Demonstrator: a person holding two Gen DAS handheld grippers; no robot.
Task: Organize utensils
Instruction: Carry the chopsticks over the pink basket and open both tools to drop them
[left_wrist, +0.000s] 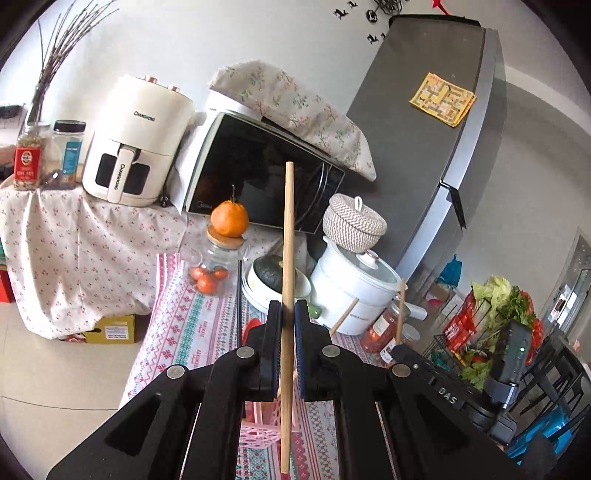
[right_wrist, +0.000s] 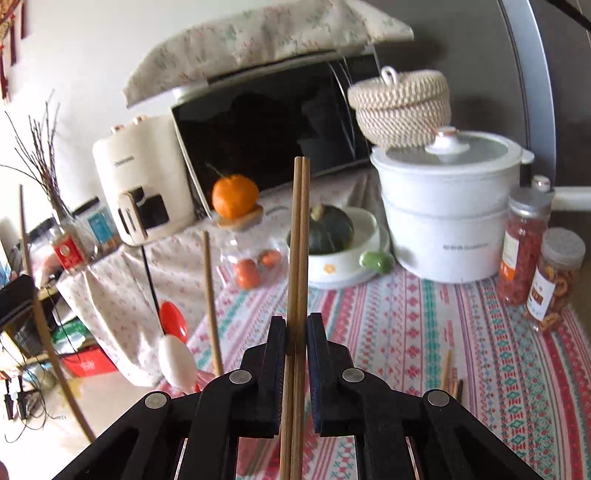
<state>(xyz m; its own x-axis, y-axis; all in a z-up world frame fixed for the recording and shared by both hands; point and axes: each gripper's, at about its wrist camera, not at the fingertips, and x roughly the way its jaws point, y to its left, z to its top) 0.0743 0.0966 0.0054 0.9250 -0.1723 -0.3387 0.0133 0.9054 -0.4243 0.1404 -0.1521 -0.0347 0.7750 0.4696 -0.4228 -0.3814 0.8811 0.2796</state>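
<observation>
Gripping upright for sorting: left gripper (left_wrist: 288, 308) clamps one chopstick (left_wrist: 288, 236); right gripper (right_wrist: 296, 325) pinches a chopstick pair (right_wrist: 300, 236), both before the microwave (left_wrist: 258, 173).

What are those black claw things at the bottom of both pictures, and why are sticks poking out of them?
They are grabbers a person holds, one in each hand, each with a small camera looking along its two fingers. So you see one picture per hand. The left gripper is squeezing one wooden chopstick. The right gripper is squeezing a pair of chopsticks. Below is a table with a patterned tablecloth. On it stand a white pot, a green squash in a bowl and jars of snacks.
</observation>
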